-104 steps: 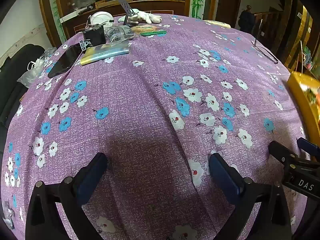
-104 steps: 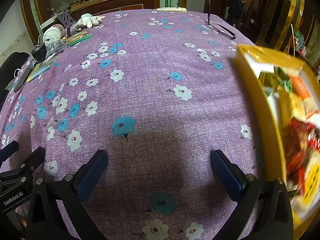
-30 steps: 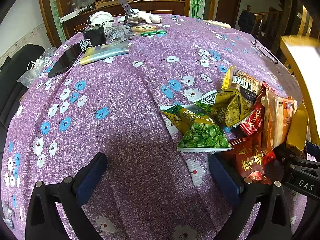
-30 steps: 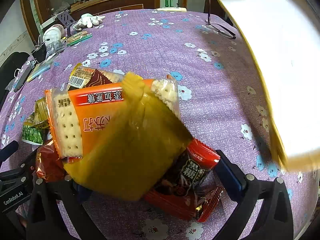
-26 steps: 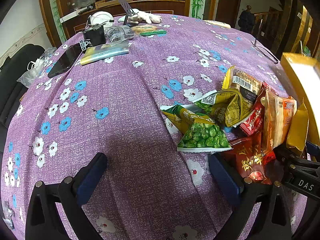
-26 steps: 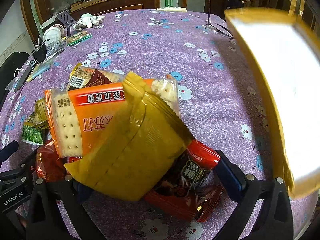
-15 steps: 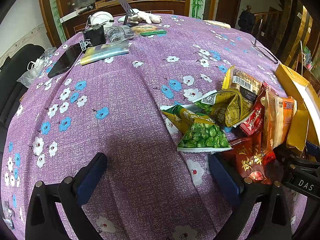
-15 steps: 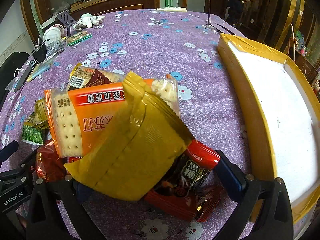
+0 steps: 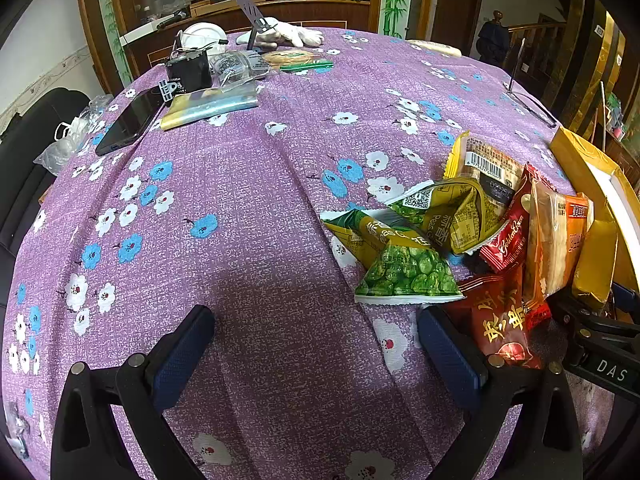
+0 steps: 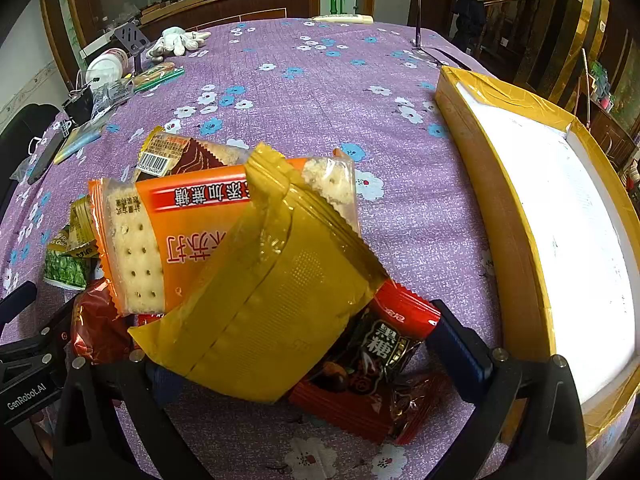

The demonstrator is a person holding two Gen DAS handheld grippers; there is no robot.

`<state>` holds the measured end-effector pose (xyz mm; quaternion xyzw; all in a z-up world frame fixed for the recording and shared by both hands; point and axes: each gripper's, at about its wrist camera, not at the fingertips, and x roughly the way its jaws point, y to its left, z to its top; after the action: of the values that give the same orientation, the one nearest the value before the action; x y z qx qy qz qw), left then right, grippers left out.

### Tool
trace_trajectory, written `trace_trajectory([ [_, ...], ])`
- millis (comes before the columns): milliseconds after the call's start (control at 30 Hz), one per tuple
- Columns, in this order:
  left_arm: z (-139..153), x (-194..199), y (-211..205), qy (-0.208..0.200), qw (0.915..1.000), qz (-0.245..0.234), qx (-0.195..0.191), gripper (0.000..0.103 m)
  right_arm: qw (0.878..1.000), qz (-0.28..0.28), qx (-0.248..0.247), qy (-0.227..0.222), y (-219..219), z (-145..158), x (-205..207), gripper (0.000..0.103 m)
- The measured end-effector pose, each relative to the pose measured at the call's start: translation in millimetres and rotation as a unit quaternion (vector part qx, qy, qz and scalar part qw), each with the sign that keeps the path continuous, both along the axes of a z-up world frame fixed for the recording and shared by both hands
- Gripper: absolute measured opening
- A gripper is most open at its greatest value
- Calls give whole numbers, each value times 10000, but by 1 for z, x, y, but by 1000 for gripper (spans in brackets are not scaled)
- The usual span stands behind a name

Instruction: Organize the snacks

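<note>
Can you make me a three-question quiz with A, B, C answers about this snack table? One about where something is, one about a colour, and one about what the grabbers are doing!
1. Where is the snack pile relative to the yellow box?
A. inside it
B. left of it, on the tablecloth
C. under it

2. What colour is the cracker packet?
A. orange
B. blue
C. white

3. How is the left gripper?
A. open, holding nothing
B. shut on a packet
C. holding the box

Answers: 1 B, the packets lie on the cloth and the box interior shows only white; 2 A, its wrapper is orange; 3 A, only cloth lies between its spread fingers.
</note>
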<state>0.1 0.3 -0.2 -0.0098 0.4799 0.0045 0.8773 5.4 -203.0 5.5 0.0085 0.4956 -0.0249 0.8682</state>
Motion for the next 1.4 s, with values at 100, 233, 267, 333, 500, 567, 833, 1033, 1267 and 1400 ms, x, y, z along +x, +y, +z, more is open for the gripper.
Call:
trace_trajectory([
  [100,0,0,0,0,10000,0,0,103,10000,1,-1,0,0,0,0,103],
  [233,0,0,0,0,10000,0,0,103,10000,-1,0,0,0,0,0,103],
  [267,0,0,0,0,10000,0,-1,103,10000,-1,-2,0,0,0,0,103],
  [333,0,0,0,1,10000,0,1,103,10000,-2,0,1,0,0,0,103],
  [500,0,0,0,0,10000,0,-1,103,9976,516,9,469,-1,2,7,103],
  [567,0,0,0,1,10000,-6,6,103,9944,821,-9,666,2,2,5,103],
  [833,9,-14,5,109,9997,14,-208,95,9697,2071,705,1085,-4,24,-28,103],
  [1033,35,-29,-3,1,9979,-127,-640,77,9586,2460,1246,709,-13,56,-58,96],
  [1267,50,-24,-42,193,9944,-663,-803,63,9599,2546,1156,173,-25,85,-69,87],
  [1400,38,-14,-50,539,9927,-557,-923,62,9623,2426,1223,113,-40,88,-69,79],
])
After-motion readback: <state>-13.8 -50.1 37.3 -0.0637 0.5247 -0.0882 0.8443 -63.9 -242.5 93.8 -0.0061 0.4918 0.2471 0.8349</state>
